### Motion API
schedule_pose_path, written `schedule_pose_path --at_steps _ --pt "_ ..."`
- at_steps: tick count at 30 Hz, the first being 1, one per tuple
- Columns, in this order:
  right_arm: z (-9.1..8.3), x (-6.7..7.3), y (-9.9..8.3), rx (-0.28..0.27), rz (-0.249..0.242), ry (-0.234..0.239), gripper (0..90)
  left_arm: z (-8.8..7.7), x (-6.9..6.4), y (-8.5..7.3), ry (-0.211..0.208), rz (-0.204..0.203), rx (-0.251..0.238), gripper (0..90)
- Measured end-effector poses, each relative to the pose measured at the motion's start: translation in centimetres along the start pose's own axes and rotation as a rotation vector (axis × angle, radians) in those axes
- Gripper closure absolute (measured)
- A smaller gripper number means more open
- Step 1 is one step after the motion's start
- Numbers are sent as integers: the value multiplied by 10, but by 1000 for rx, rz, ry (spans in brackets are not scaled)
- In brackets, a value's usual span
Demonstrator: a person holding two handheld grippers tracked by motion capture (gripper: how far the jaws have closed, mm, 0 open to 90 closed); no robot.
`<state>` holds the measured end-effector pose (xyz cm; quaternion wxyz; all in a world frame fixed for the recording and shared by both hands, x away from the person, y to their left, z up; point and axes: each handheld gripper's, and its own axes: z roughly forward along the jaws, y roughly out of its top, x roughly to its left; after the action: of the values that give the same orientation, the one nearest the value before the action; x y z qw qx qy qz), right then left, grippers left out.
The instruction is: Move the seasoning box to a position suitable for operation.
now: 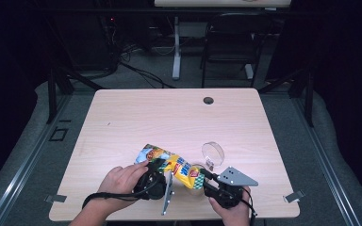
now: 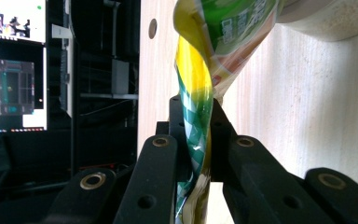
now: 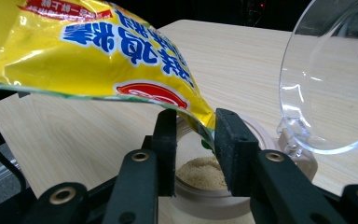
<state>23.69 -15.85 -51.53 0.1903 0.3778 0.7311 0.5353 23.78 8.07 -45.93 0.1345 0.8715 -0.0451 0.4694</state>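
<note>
A yellow printed bag hangs tilted over a small round jar of pale granules near the table's front edge. The jar's clear hinged lid stands up, open. My left gripper is shut on the bag's twisted green-and-yellow end, and the jar's rim shows beyond it. My right gripper stands open over the jar's mouth. The bag's lower corner hangs between its jaws, against the right one and clear of the left. In the high view the left gripper and right gripper flank the bag.
The pale wooden table has a cable hole at its far edge. A black chair and a desk leg stand on the floor beyond. A lit monitor shows off to the side of the table.
</note>
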Motion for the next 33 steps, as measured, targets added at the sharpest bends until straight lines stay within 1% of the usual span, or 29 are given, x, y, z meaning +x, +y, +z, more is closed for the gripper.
schedule_pose_path --at_steps 1,5,6,8,12,13,16,19,22,25,27,33 --pt "0 -1 0 -1 -1 1 689 0 0 -1 -5 2 7 853" --pt "-1 -1 0 -4 3 -4 674 1 0 -6 -7 -24 -14 853" --pt "-1 -1 -1 -5 0 -7 670 1 -1 -8 -10 -35 -16 853" --pt "-1 -1 -1 2 -17 -17 659 1 -1 -10 -8 -41 -20 853" --pt "1 -1 0 -1 -18 -22 633 1 -2 -15 -17 -77 -33 853" --pt "1 0 0 -8 -13 -22 628 1 -3 -16 -11 -84 -33 853" --pt "2 0 -2 8 -28 -19 616 2 -5 -21 -22 -129 -41 853" --pt "2 1 -3 11 -44 -29 583 4 -7 -26 -29 -175 -57 853" --pt "3 2 -4 14 -55 -38 568 5 -9 -30 -55 -231 -78 853" --pt "5 2 -5 14 -54 -40 562 6 -10 -35 -65 -255 -91 854" --pt "6 3 -5 19 -61 -43 559 8 -10 -38 -72 -273 -106 853" --pt "7 3 -6 20 -59 -52 548 10 -12 -43 -96 -308 -132 854"
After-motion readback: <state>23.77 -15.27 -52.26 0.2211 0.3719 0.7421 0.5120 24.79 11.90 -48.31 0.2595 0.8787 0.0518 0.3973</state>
